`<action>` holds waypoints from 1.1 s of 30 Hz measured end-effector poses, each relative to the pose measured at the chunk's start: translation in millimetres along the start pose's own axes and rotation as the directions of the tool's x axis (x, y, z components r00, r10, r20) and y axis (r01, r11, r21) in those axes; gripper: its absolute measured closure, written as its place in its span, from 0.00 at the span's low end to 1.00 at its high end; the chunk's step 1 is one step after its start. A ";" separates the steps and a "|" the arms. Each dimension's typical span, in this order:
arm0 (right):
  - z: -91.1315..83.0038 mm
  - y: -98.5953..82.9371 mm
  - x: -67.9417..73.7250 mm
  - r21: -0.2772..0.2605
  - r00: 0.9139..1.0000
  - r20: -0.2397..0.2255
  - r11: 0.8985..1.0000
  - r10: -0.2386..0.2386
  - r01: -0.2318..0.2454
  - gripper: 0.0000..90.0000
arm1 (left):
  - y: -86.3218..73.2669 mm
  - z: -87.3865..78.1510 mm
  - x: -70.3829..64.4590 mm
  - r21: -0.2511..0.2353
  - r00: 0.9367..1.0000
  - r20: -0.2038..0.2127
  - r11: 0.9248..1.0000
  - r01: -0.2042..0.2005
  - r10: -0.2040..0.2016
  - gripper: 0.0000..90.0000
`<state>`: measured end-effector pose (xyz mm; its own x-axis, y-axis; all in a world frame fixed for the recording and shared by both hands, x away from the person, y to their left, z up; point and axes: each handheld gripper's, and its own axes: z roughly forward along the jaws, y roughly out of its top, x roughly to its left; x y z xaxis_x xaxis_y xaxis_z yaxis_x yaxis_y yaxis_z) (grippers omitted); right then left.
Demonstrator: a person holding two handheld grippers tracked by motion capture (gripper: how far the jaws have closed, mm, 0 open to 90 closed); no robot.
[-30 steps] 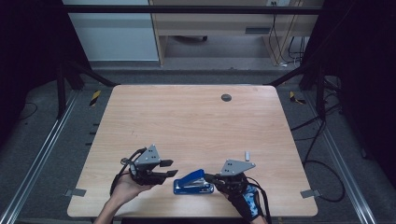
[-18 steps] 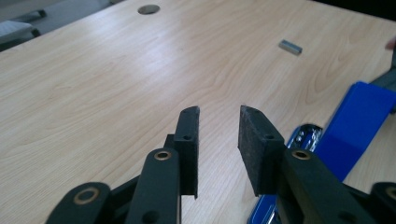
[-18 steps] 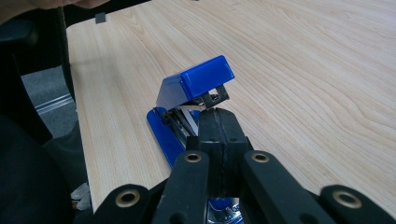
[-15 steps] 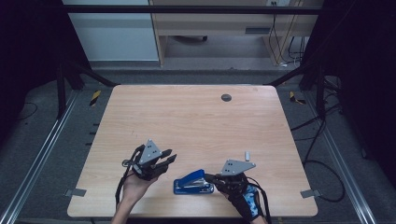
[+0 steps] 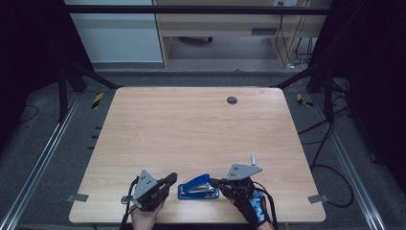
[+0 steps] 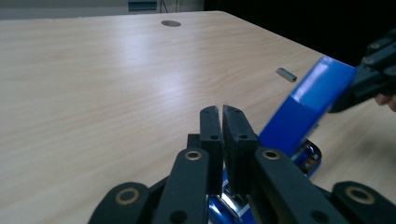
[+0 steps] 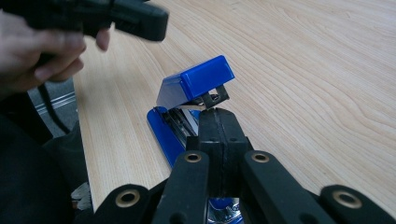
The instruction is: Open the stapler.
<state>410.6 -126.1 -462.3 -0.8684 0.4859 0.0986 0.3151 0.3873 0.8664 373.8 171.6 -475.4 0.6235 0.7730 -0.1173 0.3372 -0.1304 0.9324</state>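
The blue stapler point(image 5: 198, 186) lies near the table's front edge, at about 6 o'clock, between the two grippers, with its lid tipped up. In the right gripper view the right gripper point(image 7: 218, 122) has its jaws pressed together, the tips right at the metal part under the lid; whether they pinch anything I cannot tell. In the left gripper view the left gripper point(image 6: 222, 120) is almost shut, with a thin gap and nothing in it. From above, each hand grips its tool low over the wood, both pointing at the stapler. At 2 o'clock from the stapler lies a small grey piece point(image 5: 254, 158). Far back on the wooden table point(image 5: 191, 129) is a dark round hole point(image 5: 232, 100). Beyond it are a grey floor and cables point(image 5: 287, 48).
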 end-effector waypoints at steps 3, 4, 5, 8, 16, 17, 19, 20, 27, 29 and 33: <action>-0.1 0.1 0.2 0.001 1.000 0.002 1.000 0.000 0.000 1.00 | -12.8 -5.1 -5.9 0.002 1.000 -0.001 1.000 0.020 -0.020 0.99; -0.1 0.0 0.3 0.000 1.000 0.001 1.000 -0.001 0.001 1.00 | -15.5 -6.3 -7.6 0.001 1.000 -0.003 1.000 0.024 -0.024 0.99; 0.0 0.0 0.1 0.000 1.000 0.000 1.000 0.001 -0.001 1.00 | -19.0 -7.8 -9.8 0.002 1.000 0.004 1.000 0.027 -0.027 1.00; 0.0 0.0 0.0 0.001 1.000 0.001 1.000 0.000 0.000 1.00 | -26.5 -10.3 -16.8 0.004 1.000 0.006 1.000 0.017 -0.017 1.00; -0.1 0.2 0.3 0.002 1.000 0.002 1.000 -0.001 0.001 1.00 | -34.0 -1.7 -36.3 0.005 1.000 0.003 1.000 -0.015 0.015 1.00; -0.1 0.2 0.3 0.001 1.000 0.002 1.000 -0.001 0.001 1.00 | -35.1 0.5 -39.2 0.005 1.000 0.005 1.000 -0.013 0.013 1.00; -0.1 0.2 0.4 0.001 1.000 0.003 1.000 -0.001 0.001 1.00 | -36.8 4.1 -43.4 0.007 1.000 0.009 1.000 -0.013 0.013 1.00; -0.1 0.2 0.3 0.001 1.000 0.003 1.000 -0.001 0.001 1.00 | -37.9 6.2 -45.9 0.005 1.000 0.009 1.000 -0.016 0.016 1.00; 0.0 0.3 0.3 0.002 1.000 0.003 1.000 -0.001 0.001 1.00 | -43.4 23.7 -60.1 0.024 1.000 0.001 1.000 -0.006 0.006 1.00; 0.0 0.3 0.3 0.002 1.000 0.003 1.000 -0.001 0.001 1.00 | -44.3 28.0 -63.4 0.025 1.000 -0.009 1.000 -0.001 0.001 1.00; 0.1 0.3 0.2 0.001 1.000 0.003 1.000 0.000 0.000 1.00 | -45.2 38.0 -71.6 0.013 1.000 -0.006 1.000 -0.016 0.016 1.00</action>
<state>410.5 -125.8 -462.0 -0.8674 0.4881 0.0968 0.3151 0.3881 0.8661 340.7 98.6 -522.1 0.6242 0.7748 -0.1004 0.3362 -0.1504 0.9297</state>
